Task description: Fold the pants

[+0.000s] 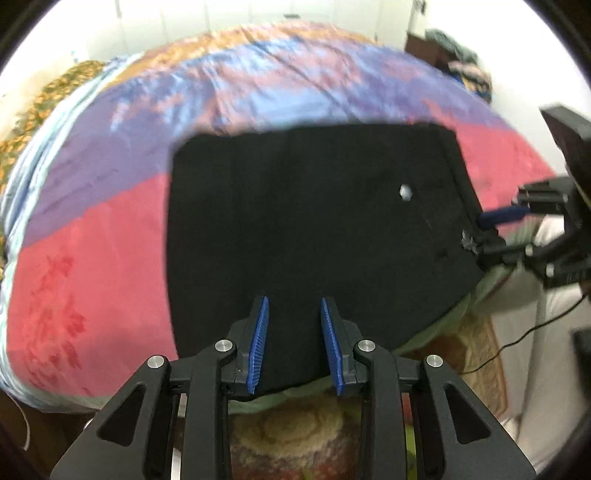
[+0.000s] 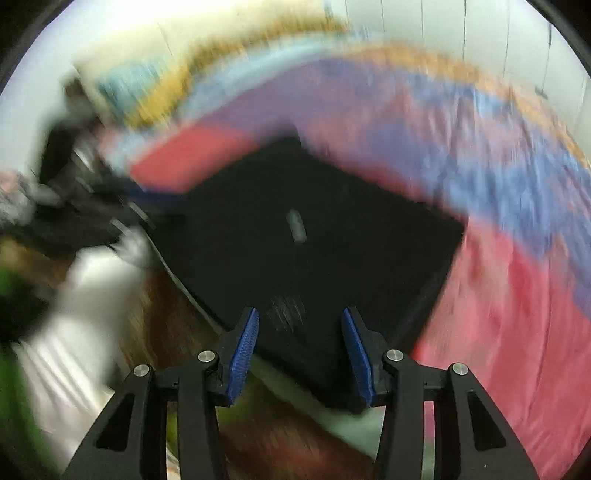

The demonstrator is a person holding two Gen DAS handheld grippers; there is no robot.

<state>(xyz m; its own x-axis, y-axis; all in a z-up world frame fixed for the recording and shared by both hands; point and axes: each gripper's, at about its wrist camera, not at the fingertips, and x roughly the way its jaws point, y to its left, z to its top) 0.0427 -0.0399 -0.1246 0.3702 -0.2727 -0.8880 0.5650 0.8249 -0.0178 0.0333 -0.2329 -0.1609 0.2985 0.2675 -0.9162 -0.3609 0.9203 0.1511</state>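
Left gripper (image 1: 294,302) parted, empty, right gripper (image 2: 300,314) likewise, both angled down over folded black pants (image 1: 314,221), pink-purple bedspread (image 1: 92,240), white walls (image 1: 184,14).

Bed w/ pink-purple-blue sheet (image 1: 92,236), white walls (image 1: 184,18), patterned rug (image 1: 295,435) below.
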